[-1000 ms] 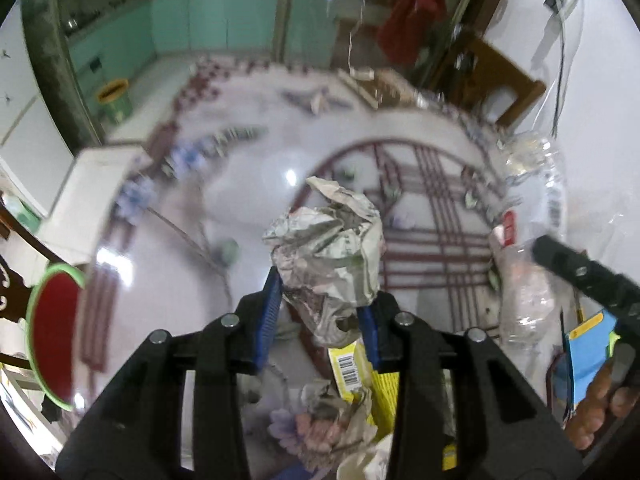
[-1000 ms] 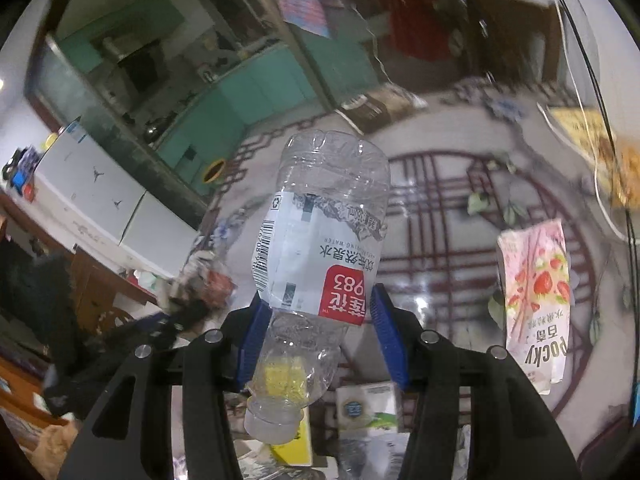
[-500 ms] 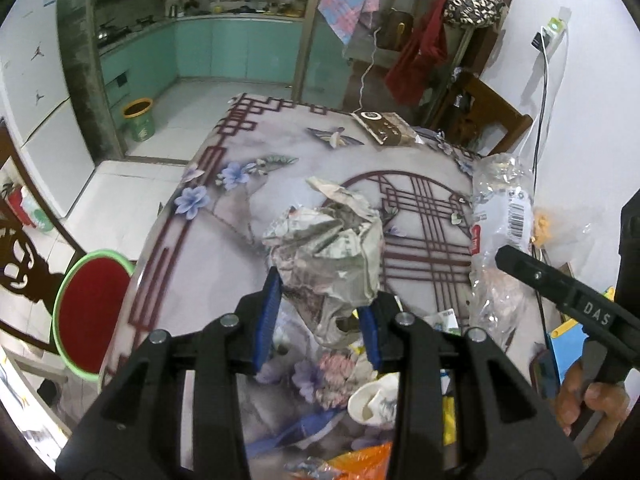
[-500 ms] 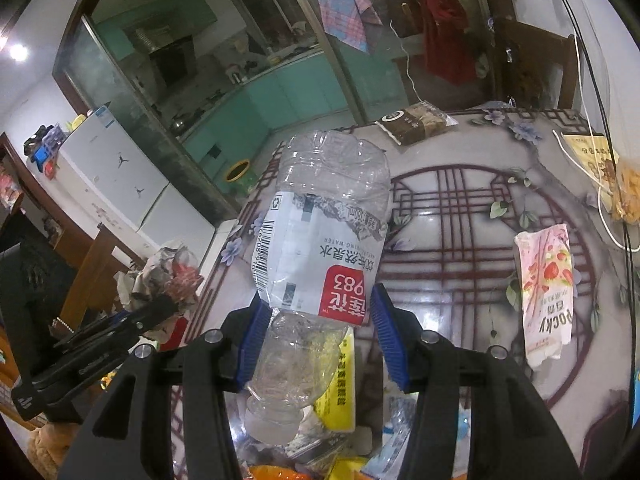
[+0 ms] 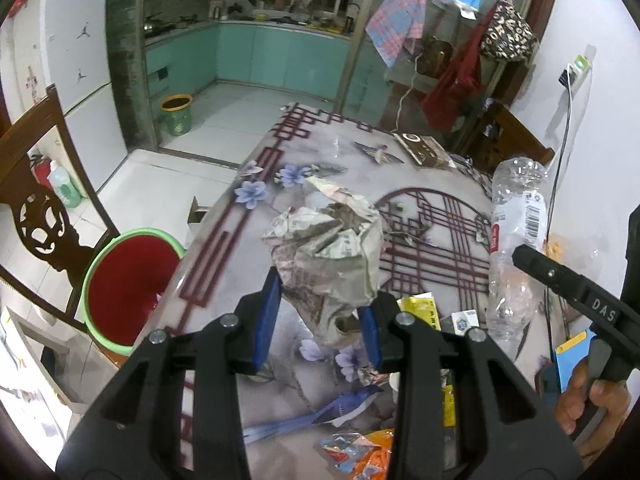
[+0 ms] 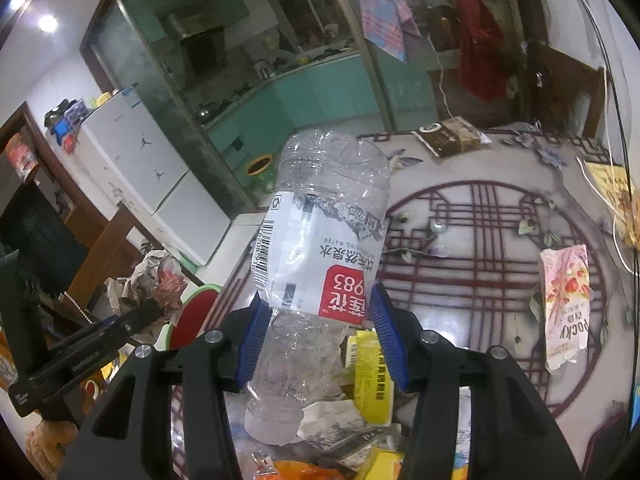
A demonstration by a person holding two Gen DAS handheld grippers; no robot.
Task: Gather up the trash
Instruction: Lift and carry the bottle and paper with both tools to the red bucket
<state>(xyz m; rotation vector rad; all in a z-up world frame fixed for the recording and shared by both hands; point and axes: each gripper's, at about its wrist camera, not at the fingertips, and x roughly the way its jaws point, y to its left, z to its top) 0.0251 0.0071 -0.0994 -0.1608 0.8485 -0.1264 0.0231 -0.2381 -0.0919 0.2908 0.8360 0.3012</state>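
Indoor light, fairly dim and cool. A ceiling lamp [image 6: 48,23] glares white at upper left of the right wrist view. The table [image 5: 420,264] carries a soft sheen. Both fisheye views bend hard at their black corners; near edges smear slightly.

left wrist: down over table [image 5: 224,248] | right wrist: likewise | shared: table, kitchen [image 6: 320,88]

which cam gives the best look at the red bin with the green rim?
Left wrist view. The red bin with the green rim shows nearly whole there, beside the table's edge, its open mouth facing the camera. In the right wrist view only a sliver of it appears, cut off by the left gripper and crumpled paper.
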